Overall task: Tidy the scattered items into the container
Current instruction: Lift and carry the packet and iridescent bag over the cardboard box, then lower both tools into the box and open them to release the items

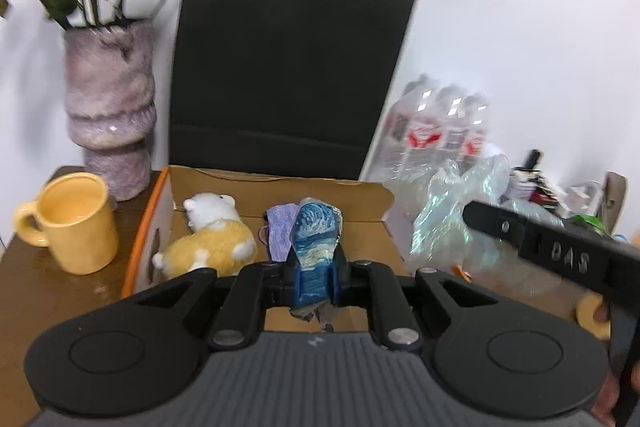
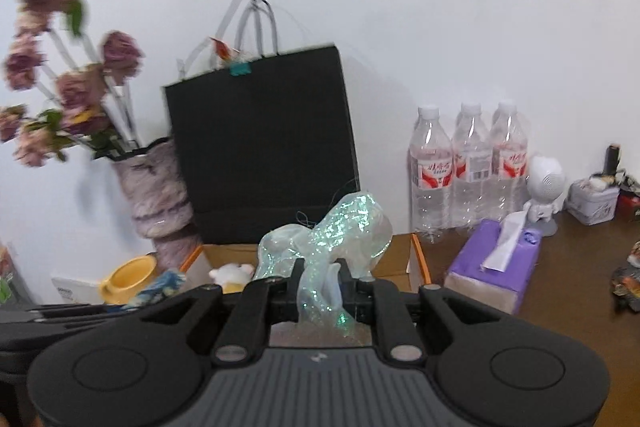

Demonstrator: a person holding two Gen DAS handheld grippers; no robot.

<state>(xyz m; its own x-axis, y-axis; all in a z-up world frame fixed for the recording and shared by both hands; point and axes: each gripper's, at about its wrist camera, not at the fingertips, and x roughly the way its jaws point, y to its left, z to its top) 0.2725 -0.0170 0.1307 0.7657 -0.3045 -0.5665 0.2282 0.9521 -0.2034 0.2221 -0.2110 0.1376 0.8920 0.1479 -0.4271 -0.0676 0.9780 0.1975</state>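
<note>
Your left gripper (image 1: pixel 314 277) was clamped tight on a blue patterned cloth (image 1: pixel 316 239), held over the cardboard box (image 1: pixel 372 195) beside the plush toy (image 1: pixel 212 243) at 10 o'clock. Your right gripper (image 2: pixel 320 285) pinched a shimmery ribbon (image 2: pixel 340 227), the box just beyond at 12 o'clock.

Black claw (image 1: pixel 314 277) linkages, silver pivot screws, ribbed grey base.
</note>
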